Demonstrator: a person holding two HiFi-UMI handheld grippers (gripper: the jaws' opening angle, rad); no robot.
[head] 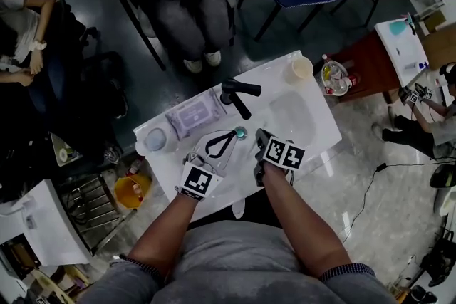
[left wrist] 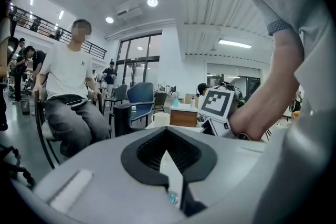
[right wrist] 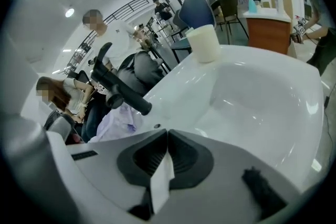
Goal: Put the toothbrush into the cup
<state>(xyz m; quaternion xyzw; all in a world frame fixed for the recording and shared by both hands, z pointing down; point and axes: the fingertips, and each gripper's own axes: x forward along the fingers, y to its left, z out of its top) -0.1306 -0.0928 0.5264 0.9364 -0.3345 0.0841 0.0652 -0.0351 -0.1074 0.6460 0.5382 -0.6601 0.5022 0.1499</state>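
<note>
Cream cup [head: 301, 67] stands at the white sink's [head: 274, 82] upper right corner; we hold the left gripper [head: 234, 134] and right gripper [head: 261, 134], square-marked, both closed on nothing. We cannot make out the toothbrush.

The tool [right wrist: 167, 135], jaws together, hangs over a white sink [right wrist: 262, 97]; a cream cup [right wrist: 203, 43] stands on its rim

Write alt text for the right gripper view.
The right gripper, jaws shut, hangs over a white sink. A black faucet stands at left, a cream cup sits on the sink's far rim, and seated people are behind.
</note>
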